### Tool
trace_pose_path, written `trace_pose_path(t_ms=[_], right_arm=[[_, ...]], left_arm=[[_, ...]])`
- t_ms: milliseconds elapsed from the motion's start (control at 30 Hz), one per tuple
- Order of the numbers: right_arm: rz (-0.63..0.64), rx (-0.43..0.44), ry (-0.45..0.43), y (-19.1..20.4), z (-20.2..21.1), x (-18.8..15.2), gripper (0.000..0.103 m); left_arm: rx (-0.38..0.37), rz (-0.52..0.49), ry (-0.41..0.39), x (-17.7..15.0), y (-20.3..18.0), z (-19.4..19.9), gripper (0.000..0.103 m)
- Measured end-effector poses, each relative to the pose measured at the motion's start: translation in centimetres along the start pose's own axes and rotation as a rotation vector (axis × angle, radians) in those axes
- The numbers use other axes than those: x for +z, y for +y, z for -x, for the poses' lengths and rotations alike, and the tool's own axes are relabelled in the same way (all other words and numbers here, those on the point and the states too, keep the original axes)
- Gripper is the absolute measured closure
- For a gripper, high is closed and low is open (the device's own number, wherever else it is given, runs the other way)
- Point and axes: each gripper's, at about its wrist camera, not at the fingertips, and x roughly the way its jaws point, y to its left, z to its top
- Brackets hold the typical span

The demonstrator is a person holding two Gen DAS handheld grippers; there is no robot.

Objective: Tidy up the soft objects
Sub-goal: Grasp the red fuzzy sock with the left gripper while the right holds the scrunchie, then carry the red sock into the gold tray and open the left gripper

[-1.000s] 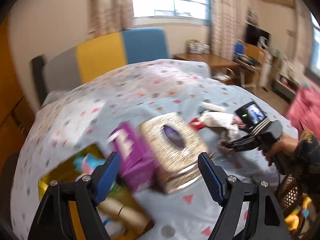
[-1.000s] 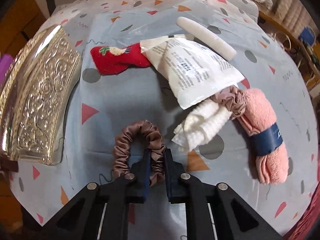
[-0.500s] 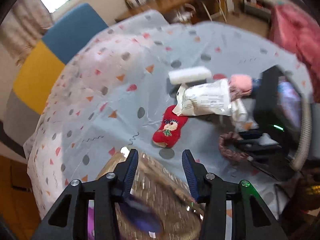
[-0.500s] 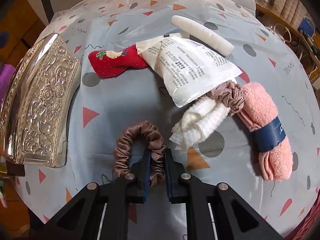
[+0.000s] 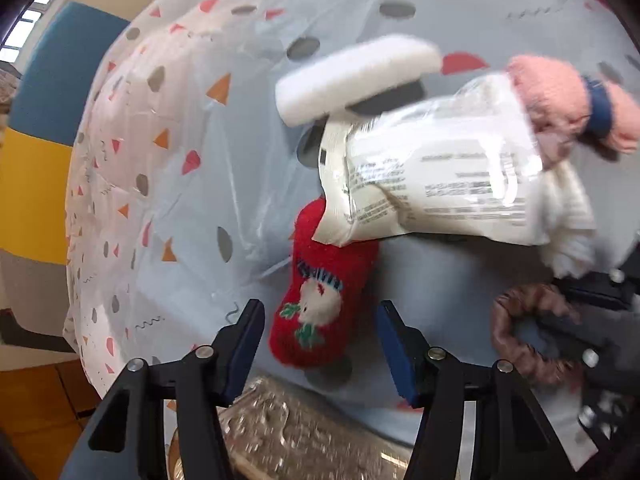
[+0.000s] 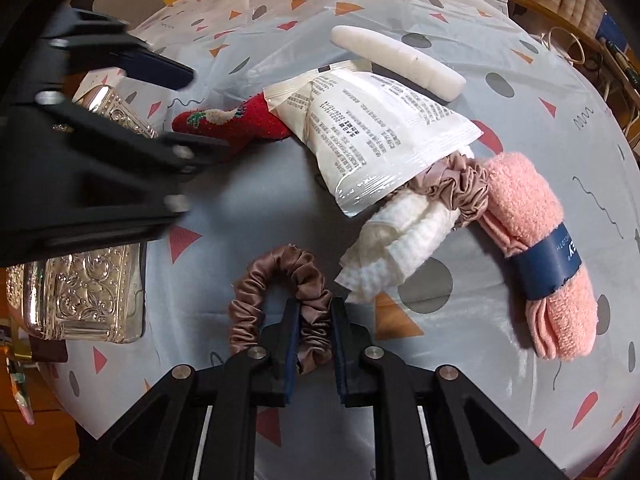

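Straddling the red sock (image 5: 322, 296), the left tool (image 5: 320, 344) stands wide, one blue pad on each side of the toe end and neither touching the wool. The sock lies on the worktop (image 6: 256, 208) near the edge closest to the ornate silver box (image 6: 90, 300), its long axis running straight away from the left tool, so the pads face its long sides. Its far end is tucked under a corner of the white plastic packet (image 5: 436, 184). The left tool is clearly the nearer one; judging by this, a squeeze across the sock's width followed by a pull back toward the box should free it from the packet. The right tool (image 6: 314, 344) is narrow, pinching the brown scrunchie (image 6: 280, 296) beside the white cloth (image 6: 400, 248) and the pink towel (image 6: 536, 256).
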Motion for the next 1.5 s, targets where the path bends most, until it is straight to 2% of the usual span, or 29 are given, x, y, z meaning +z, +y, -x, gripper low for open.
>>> trace_pose_path(t_ms=[33,100,133,300,367,433,500,567,600,767,867,1000,1033,1067,1133,1167,1333,1500], right_arm=[[-0.003,0.005,0.001,-0.2,0.0,0.1,0.088],[-0.004,0.011,0.001,-0.4,-0.1,0.3,0.087],[-0.005,0.014,0.002,-0.5,-0.1,0.3,0.086],[-0.048,0.077,-0.001,-1.7,-0.2,0.8,0.075],[-0.083,0.106,-0.005,-2.5,-0.1,1.1,0.067],[-0.133,0.133,-0.009,-3.8,-0.1,1.4,0.066],[-0.173,0.153,-0.021,-4.7,0.1,1.6,0.06],[-0.201,0.165,-0.037,-5.4,0.3,1.7,0.042],[-0.205,0.171,-0.046,-5.4,0.5,1.8,0.039],[-0.143,0.151,-0.072,-4.1,1.0,2.0,0.033],[-0.063,0.123,-0.063,-2.5,1.0,2.2,0.033],[0.061,-0.023,-0.034,-0.6,-0.2,2.0,0.035],[0.081,-0.061,-0.038,-0.2,-0.4,1.6,0.044],[0.099,-0.1,-0.052,0.1,-0.4,1.6,0.059],[0.099,-0.121,-0.06,-0.1,-0.3,1.6,0.072],[0.097,-0.122,-0.062,-0.2,-0.3,1.6,0.075],[0.115,-0.139,-0.064,-0.2,-0.3,1.5,0.076],[0.11,-0.134,-0.066,-0.3,-0.4,0.8,0.076]], left_arm=[[0.003,0.005,0.018,0.1,0.0,-0.6,0.066],[-0.01,0.024,0.036,0.1,0.1,-1.2,0.077],[-0.019,0.032,0.028,0.1,0.1,-1.0,0.089],[-0.108,0.122,-0.013,-0.7,1.8,1.1,0.09],[-0.149,0.165,-0.039,-1.5,2.6,2.5,0.09],[-0.177,0.205,-0.068,-2.2,3.5,3.7,0.09],[-0.205,0.263,-0.101,-3.0,4.5,4.9,0.09],[-0.231,0.316,-0.135,-3.7,5.4,5.7,0.09],[-0.242,0.347,-0.152,-3.9,5.8,6.2,0.09],[-0.306,0.485,-0.229,-5.6,6.8,7.9,0.09],[-0.354,0.547,-0.26,-6.2,7.0,8.0,0.09],[-0.387,0.613,-0.293,-6.5,7.2,8.3,0.09],[-0.388,0.637,-0.305,-6.6,7.4,8.5,0.09],[-0.384,0.664,-0.317,-6.8,7.9,8.6,0.09],[-0.374,0.722,-0.337,-7.3,9.1,9.1,0.09],[-0.361,0.746,-0.344,-7.7,9.7,9.3,0.09],[-0.285,0.915,-0.387,-11.5,14.0,10.5,0.09],[-0.198,1.028,-0.412,-16.5,17.4,11.6,0.09]])
